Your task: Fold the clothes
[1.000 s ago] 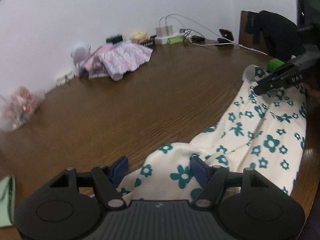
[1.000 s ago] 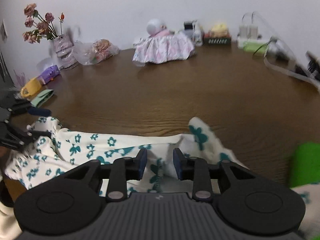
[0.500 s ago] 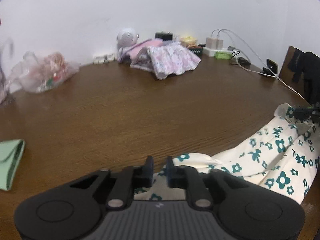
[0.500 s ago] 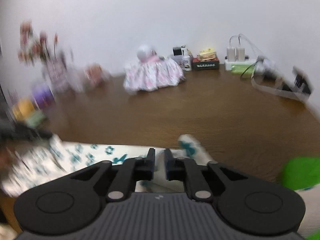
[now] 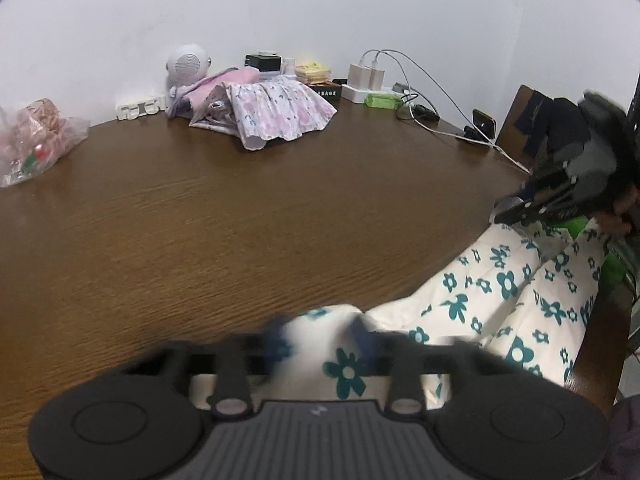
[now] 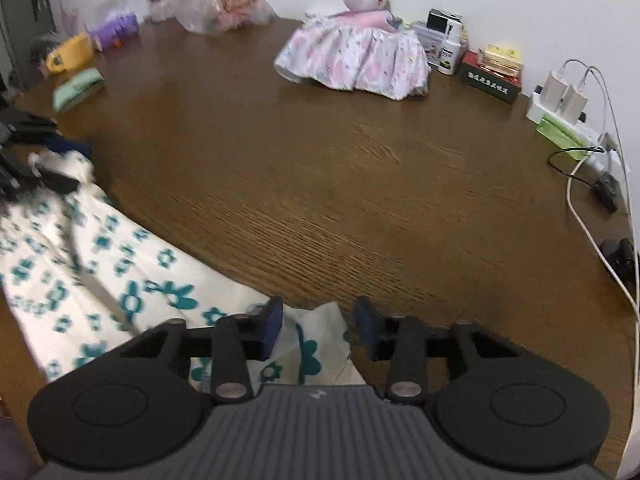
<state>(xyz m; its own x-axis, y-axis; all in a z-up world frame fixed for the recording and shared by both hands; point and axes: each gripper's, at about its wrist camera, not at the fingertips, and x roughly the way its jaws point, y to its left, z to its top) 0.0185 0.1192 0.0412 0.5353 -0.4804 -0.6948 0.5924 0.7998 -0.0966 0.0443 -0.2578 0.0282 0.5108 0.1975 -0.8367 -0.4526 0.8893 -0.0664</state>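
both claws (image 6: 319, 322) gape over garment (image 6: 132, 288)

Cream garment with teal flower print (image 5: 504, 292), rumpled, stretched along the near edge of the brown wooden table (image 5: 248, 216)

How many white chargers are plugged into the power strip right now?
2: both chargers stand side by side on the power strip at the table's back right, by the wall.

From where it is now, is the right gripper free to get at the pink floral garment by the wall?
Probably yes. The right gripper is open over an end of the cream floral garment, and only bare table lies between it and the pink floral garment; whether the arm stretches that far is unclear.
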